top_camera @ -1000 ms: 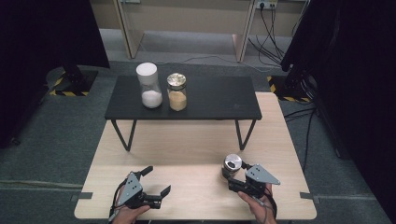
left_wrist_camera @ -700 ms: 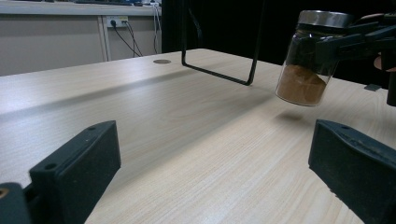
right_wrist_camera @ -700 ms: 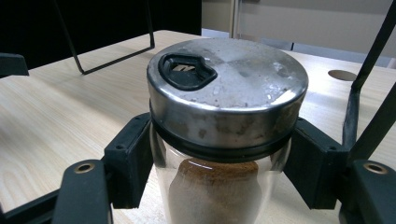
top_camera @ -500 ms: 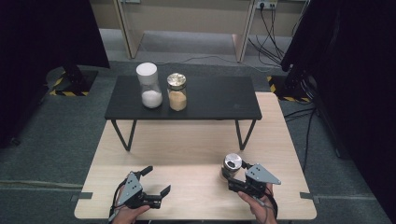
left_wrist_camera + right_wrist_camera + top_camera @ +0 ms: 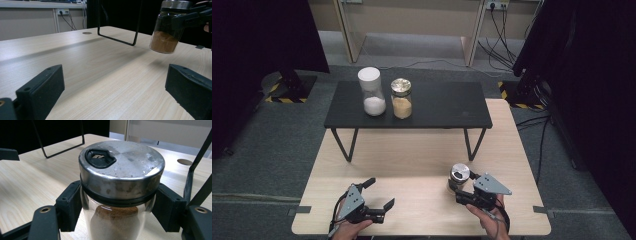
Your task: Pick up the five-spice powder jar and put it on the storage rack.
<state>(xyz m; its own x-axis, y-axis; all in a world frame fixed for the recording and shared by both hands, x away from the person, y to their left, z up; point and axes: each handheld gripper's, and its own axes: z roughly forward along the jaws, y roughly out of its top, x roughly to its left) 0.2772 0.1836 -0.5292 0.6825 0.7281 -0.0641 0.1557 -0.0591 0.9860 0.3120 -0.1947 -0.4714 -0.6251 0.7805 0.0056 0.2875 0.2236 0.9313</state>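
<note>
Even overhead light on my pale table [image 5: 412, 165]; far corners fall black, my high view looks soft, shadows faint.

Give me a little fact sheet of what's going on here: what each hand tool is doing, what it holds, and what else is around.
held item: spice jar, glass, metal lid, brown powder inside
right gripper: shut on the jar just below its lid
jar position: lifted clear of the wooden table, slightly tilted in the left gripper view
left gripper: open, nothing between its jaws
black shelf: bears a white-lidded jar and a gold-lidded jar, side by side
</note>
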